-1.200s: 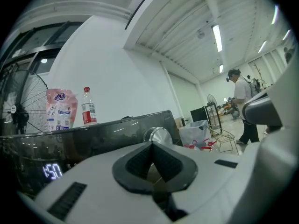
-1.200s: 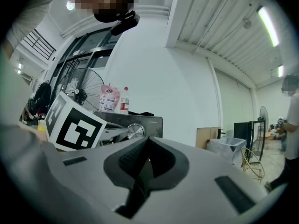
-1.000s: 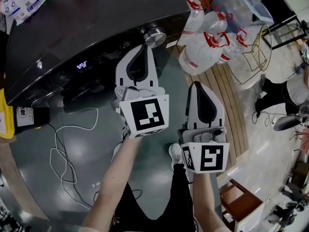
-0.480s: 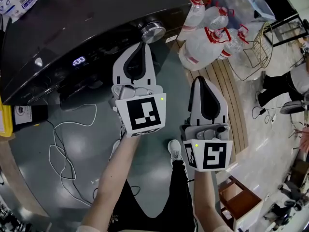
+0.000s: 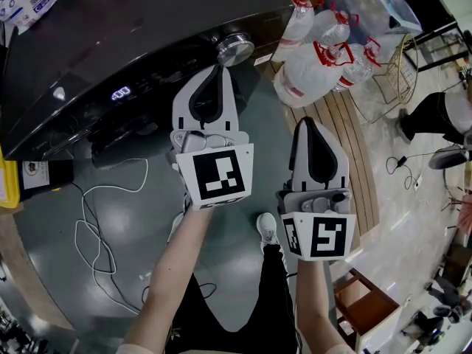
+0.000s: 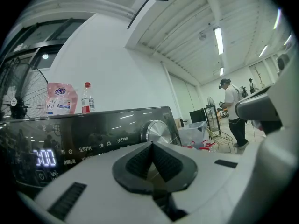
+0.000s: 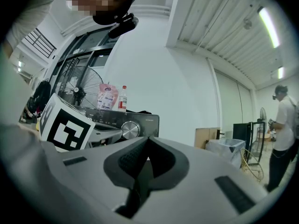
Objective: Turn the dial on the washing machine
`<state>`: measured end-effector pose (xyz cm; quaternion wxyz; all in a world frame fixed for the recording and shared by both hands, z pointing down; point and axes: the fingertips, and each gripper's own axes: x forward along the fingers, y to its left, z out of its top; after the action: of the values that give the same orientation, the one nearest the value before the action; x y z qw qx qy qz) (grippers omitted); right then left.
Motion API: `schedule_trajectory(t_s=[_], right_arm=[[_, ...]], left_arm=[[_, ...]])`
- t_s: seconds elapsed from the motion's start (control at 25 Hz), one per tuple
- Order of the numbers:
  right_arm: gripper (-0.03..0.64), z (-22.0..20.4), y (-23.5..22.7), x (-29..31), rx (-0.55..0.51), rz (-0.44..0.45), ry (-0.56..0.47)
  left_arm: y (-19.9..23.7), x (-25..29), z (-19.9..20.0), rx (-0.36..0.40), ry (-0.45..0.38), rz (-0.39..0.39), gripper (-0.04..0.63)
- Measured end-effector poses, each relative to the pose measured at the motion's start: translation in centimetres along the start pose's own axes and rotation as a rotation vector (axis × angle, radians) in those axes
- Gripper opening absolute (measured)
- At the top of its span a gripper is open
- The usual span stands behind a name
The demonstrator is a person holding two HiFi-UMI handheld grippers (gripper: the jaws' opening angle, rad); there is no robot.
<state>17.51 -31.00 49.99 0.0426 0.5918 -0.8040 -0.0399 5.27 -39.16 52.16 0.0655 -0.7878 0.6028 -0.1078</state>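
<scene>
The glossy black washing machine (image 5: pixel 147 28) fills the upper left of your head view, its control panel facing you. To its right, a cluster of clear plastic water jugs with red handles (image 5: pixel 317 57) lies on the floor. Your left gripper (image 5: pixel 215 71) hovers near the panel, its 2 jaws pressed together with nothing between them. Your right gripper (image 5: pixel 311 122) hangs lower and further right, apart from the machine, its 2 jaws also closed on nothing. The round silver dial (image 5: pixel 234 49) sits at the panel's right end, just beyond the left gripper's tip, untouched. A small blue-lit display (image 5: pixel 120 93) glows further left on the panel
</scene>
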Motion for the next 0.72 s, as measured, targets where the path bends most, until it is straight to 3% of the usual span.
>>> schedule_trajectory(t_s=[0.72], right_arm=[[0.003, 0.1, -0.5, -0.3, -0.001, -0.017, -0.003]], left_arm=[[-0.8, 0.5, -1.4, -0.041, 0.032, -0.041, -0.002]])
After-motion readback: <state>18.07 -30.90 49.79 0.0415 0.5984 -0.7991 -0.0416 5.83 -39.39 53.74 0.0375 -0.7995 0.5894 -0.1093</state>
